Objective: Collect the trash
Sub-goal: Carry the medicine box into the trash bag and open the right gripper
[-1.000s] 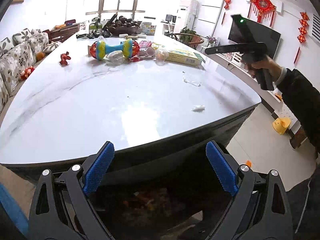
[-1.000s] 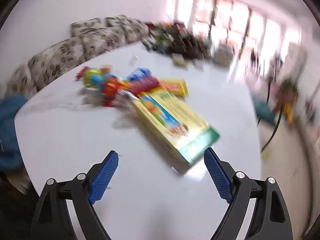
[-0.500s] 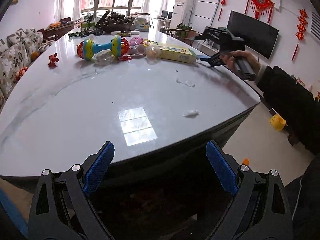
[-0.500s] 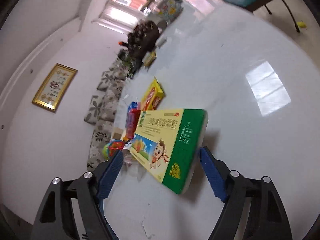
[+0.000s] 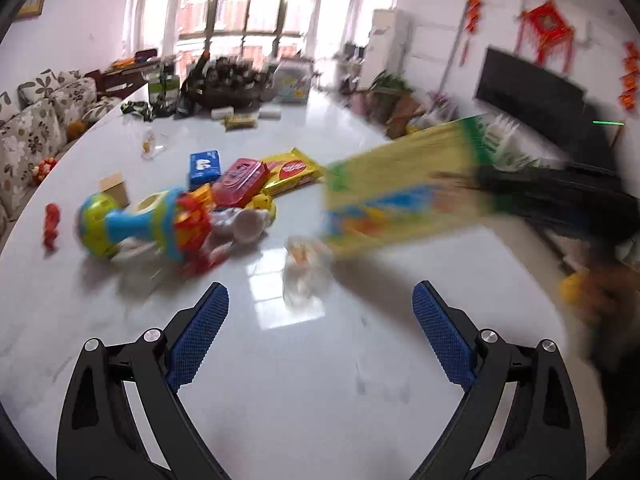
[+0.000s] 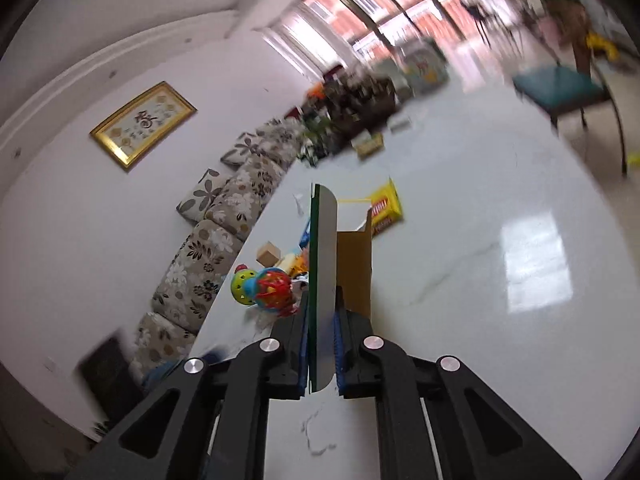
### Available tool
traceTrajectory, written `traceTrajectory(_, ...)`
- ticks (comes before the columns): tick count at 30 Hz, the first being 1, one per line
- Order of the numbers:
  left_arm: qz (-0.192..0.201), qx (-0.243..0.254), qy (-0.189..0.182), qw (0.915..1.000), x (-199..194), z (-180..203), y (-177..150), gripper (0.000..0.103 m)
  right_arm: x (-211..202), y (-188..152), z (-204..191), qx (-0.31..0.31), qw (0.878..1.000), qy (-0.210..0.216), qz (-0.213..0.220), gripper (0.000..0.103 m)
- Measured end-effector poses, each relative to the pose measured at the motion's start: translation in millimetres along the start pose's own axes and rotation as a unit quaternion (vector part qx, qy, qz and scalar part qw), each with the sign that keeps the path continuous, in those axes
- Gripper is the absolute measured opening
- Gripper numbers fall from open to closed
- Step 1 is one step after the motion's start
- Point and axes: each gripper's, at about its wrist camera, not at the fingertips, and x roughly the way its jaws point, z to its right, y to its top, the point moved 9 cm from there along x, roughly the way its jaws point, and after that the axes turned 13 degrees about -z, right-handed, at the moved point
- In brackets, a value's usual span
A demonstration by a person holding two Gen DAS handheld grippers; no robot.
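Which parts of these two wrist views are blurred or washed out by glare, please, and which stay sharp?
Left wrist view: the yellow-green box held by the right gripper is smeared by motion; the toy rattle is softer too; the left gripper stays sharp; window glare sits on the table. Right wrist view: the box flap and gripper are crisp; the windows are blown out.

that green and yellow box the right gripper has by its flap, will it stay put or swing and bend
The box is pinched only by its thin end flap in the right gripper, so it will likely swing. One end gapes open and looks empty: probably light. The flap is thin card and may crease or tear at its fold. The left gripper is open.
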Motion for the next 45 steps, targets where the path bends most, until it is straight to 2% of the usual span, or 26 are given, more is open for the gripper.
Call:
traceTrajectory(4, -0.039, 0.039, 0.039, 0.9977, 53, 10, 18, 0.091, -41, -17, -1, -0.022, 0.999, -0.023, 0.026, 0.01)
traceTrajectory(6, -0.057, 0.071, 0.066, 0.9936, 75, 14, 23, 0.091, -55, -24, 4, -0.026, 0.998, -0.036, 0.035, 0.01)
traceTrajectory(7, -0.074, 0.084, 0.063, 0.9917, 86, 15, 22, 0.091, -59, -28, 8, -0.024, 0.998, -0.038, 0.037, 0.01)
traceTrajectory(9, -0.104, 0.094, 0.052, 0.9888, 100, 16, 16, 0.079, -69, -35, 15, -0.019, 0.998, -0.044, 0.043, 0.01)
traceTrajectory(10, -0.102, 0.085, 0.023, 0.9908, 98, 18, 16, 0.06, -72, -38, 17, -0.019, 0.998, -0.048, 0.046, 0.01)
traceTrajectory(11, -0.101, 0.08, 0.029, 0.9912, 95, 14, 17, 0.046, -77, -42, 18, -0.018, 0.997, -0.052, 0.049, 0.01)
traceTrajectory(12, -0.104, 0.082, 0.033, 0.9906, 94, 14, 16, 0.041, -78, -44, 19, -0.018, 0.997, -0.054, 0.051, 0.01)
traceTrajectory(14, -0.107, 0.084, 0.028, 0.9903, 88, 13, 9, 0.041, -77, -45, 18, -0.02, 0.997, -0.058, 0.054, 0.01)
traceTrajectory(16, -0.094, 0.083, 0.037, 0.9914, 73, 11, -1, 0.041, -75, -50, 9, -0.027, 0.996, -0.058, 0.055, 0.01)
traceTrajectory(19, -0.043, 0.068, 0.007, 0.9967, 19, 10, -19, 0.041, -72, -64, -15, -0.045, 0.997, -0.041, 0.047, 0.01)
traceTrajectory(22, -0.004, 0.061, -0.014, 0.998, -48, 10, -55, 0.041, -66, -86, -53, -0.065, 0.997, -0.008, 0.031, 0.01)
traceTrajectory(26, 0.039, 0.09, 0.007, 0.9952, -128, 7, -123, 0.041, -64, -123, -108, -0.098, 0.995, 0.026, 0.011, 0.01)
traceTrajectory(28, 0.044, 0.093, 0.018, 0.9946, -149, 1, -151, 0.041, -62, -146, -139, -0.112, 0.993, 0.047, -0.009, 0.01)
traceTrajectory(31, 0.031, 0.079, 0.02, 0.9962, -166, -14, -198, 0.041, -61, -174, -172, -0.133, 0.989, 0.06, -0.033, 0.01)
traceTrajectory(35, 0.006, 0.067, 0.035, 0.9971, -161, -34, -250, 0.041, -45, -212, -199, -0.155, 0.984, 0.052, -0.077, 0.01)
traceTrajectory(37, -0.016, 0.066, 0.042, 0.9968, -149, -41, -274, 0.041, -26, -232, -202, -0.162, 0.981, 0.035, -0.104, 0.01)
traceTrajectory(41, -0.073, 0.056, 0.046, 0.9947, -100, -55, -317, 0.041, 23, -277, -187, -0.159, 0.974, 0.012, -0.164, 0.01)
traceTrajectory(45, -0.137, 0.03, 0.039, 0.9894, -39, -73, -348, 0.041, 92, -317, -149, -0.136, 0.965, -0.012, -0.225, 0.01)
